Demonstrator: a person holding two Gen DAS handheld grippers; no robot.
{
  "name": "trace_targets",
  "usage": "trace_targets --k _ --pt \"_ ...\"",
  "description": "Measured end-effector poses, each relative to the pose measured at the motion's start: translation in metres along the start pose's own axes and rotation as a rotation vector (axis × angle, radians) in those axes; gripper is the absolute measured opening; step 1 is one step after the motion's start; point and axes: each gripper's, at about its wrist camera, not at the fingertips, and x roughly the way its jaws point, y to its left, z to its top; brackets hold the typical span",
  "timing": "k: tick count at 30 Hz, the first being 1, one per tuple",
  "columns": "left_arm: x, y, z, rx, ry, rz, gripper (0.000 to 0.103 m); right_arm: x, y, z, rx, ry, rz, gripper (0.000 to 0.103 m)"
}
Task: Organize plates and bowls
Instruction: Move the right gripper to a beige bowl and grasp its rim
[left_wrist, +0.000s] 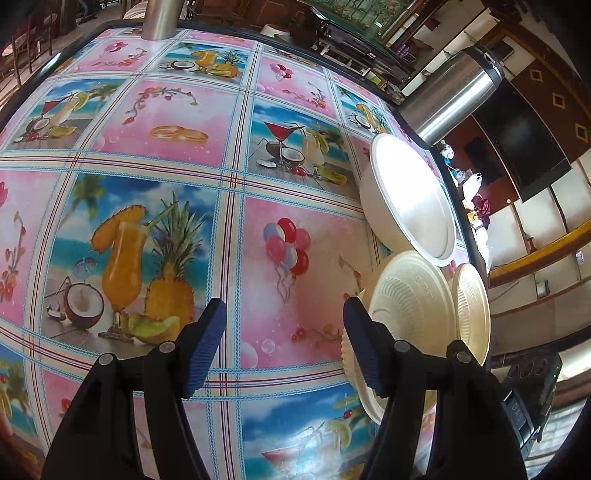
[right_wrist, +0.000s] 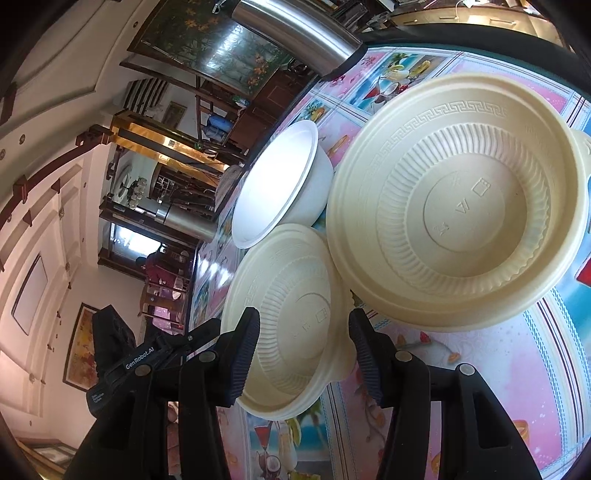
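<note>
On the fruit-print tablecloth a white bowl stands at the right, with two ribbed cream bowls in front of it. My left gripper is open over bare cloth, its right finger overlapping the nearer cream bowl's rim. In the right wrist view a small cream bowl shows in the gap of my right gripper, which is open, with no pad seen pressing on it. A larger cream bowl sits beside it, and the white bowl lies behind.
A steel flask stands at the table's far corner behind the bowls. A steel cylinder rises at the far edge. The dark table edge runs close behind the bowls. The left gripper's body shows left of my right fingers.
</note>
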Motion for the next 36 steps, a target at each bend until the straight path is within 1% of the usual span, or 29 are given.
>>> trace_targets --k 3,6,8,10,14,18,22,24,25,27,30,32,34,35,36 --pt "-0.001 0.004 0.001 -0.019 0.018 -0.041 0.065 0.007 0.002 -0.001 -0.027 -0.001 -0.023 0.054" --pt "-0.012 0.009 0.004 -0.043 -0.002 -0.082 0.065 0.010 0.011 -0.002 -0.085 -0.012 -0.034 0.053" --pt "-0.017 0.009 0.004 -0.040 -0.005 -0.106 0.066 0.011 0.019 -0.004 -0.132 -0.021 -0.036 0.052" --pt "-0.016 0.006 0.003 -0.025 0.010 -0.123 0.066 0.014 0.027 -0.007 -0.172 -0.015 -0.037 0.052" --pt "-0.011 0.002 0.001 -0.016 0.031 -0.134 0.066 0.023 0.031 -0.010 -0.209 0.017 -0.046 0.051" --pt "-0.008 0.000 -0.001 -0.013 0.049 -0.140 0.066 0.025 0.035 -0.012 -0.226 0.039 -0.029 0.047" --pt "-0.012 0.001 -0.001 -0.011 0.038 -0.142 0.066 0.029 0.041 -0.015 -0.256 0.069 -0.015 0.047" --pt "-0.014 0.002 -0.001 -0.010 0.024 -0.138 0.066 0.033 0.038 -0.014 -0.243 0.103 -0.027 0.049" --pt "-0.015 0.003 -0.001 -0.008 0.017 -0.133 0.066 0.032 0.033 -0.011 -0.221 0.105 -0.038 0.050" --pt "-0.016 0.002 -0.002 0.001 0.008 -0.131 0.065 0.030 0.025 -0.005 -0.177 0.090 -0.057 0.050" --pt "-0.014 -0.001 -0.003 0.018 0.003 -0.115 0.065 0.023 0.014 0.001 -0.127 0.071 -0.046 0.050" --pt "-0.014 -0.001 -0.003 0.019 -0.008 -0.107 0.055 0.020 0.013 0.001 -0.134 0.065 -0.049 0.050" --pt "-0.014 -0.001 -0.003 0.027 -0.010 -0.094 0.052 0.021 0.014 0.000 -0.138 0.074 -0.038 0.050" --pt "-0.014 -0.002 -0.004 0.032 -0.012 -0.090 0.044 0.021 0.014 0.000 -0.139 0.078 -0.033 0.050" --pt "-0.013 -0.003 -0.005 0.039 -0.011 -0.087 0.039 0.021 0.013 0.000 -0.137 0.079 -0.025 0.050"
